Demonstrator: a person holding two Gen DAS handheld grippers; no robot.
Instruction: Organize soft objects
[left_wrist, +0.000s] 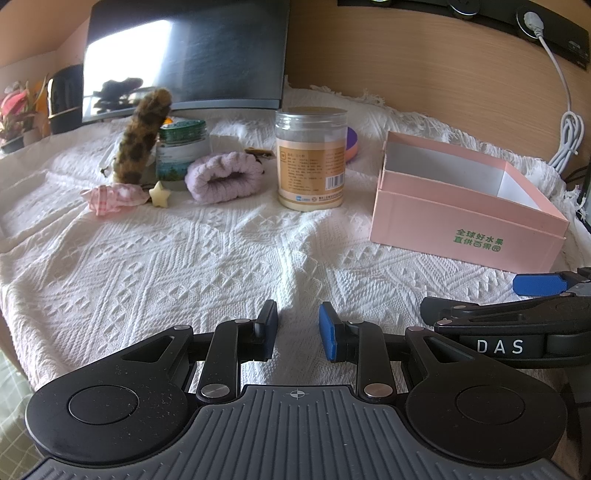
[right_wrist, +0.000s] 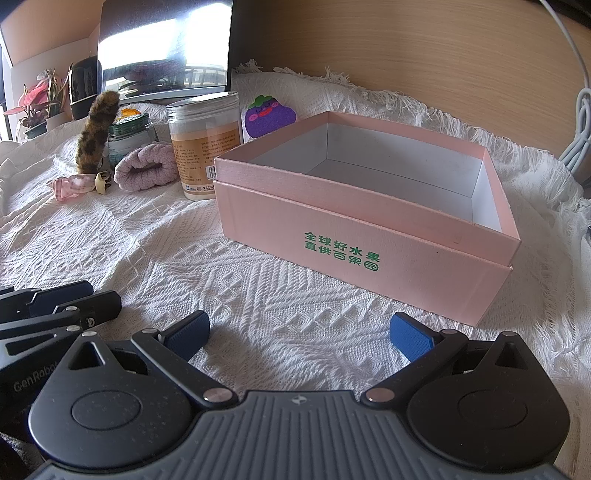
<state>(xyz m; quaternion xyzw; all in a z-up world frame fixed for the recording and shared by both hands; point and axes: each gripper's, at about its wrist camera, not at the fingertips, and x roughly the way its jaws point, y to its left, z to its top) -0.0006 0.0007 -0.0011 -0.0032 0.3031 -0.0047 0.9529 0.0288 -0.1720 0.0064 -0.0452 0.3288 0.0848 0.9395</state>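
A lilac fluffy band (left_wrist: 223, 176) lies on the white cloth at the back, also in the right wrist view (right_wrist: 146, 171). Beside it are a pink checked scrunchie (left_wrist: 110, 198) (right_wrist: 70, 187), a cream star (left_wrist: 159, 194) and an upright leopard plush clip (left_wrist: 142, 136) (right_wrist: 95, 133). A purple felt fruit (right_wrist: 269, 116) leans behind the empty pink box (left_wrist: 461, 218) (right_wrist: 369, 236). My left gripper (left_wrist: 298, 330) is open and empty, low over the cloth. My right gripper (right_wrist: 301, 334) is open wide and empty, in front of the box.
A tall clear jar with an orange label (left_wrist: 311, 158) (right_wrist: 205, 144) and a green-lidded jar (left_wrist: 181, 151) stand among the soft things. A dark monitor (left_wrist: 184, 55) is behind them. A white cable (left_wrist: 565, 122) hangs at the right wall. Potted plants (left_wrist: 16, 114) stand far left.
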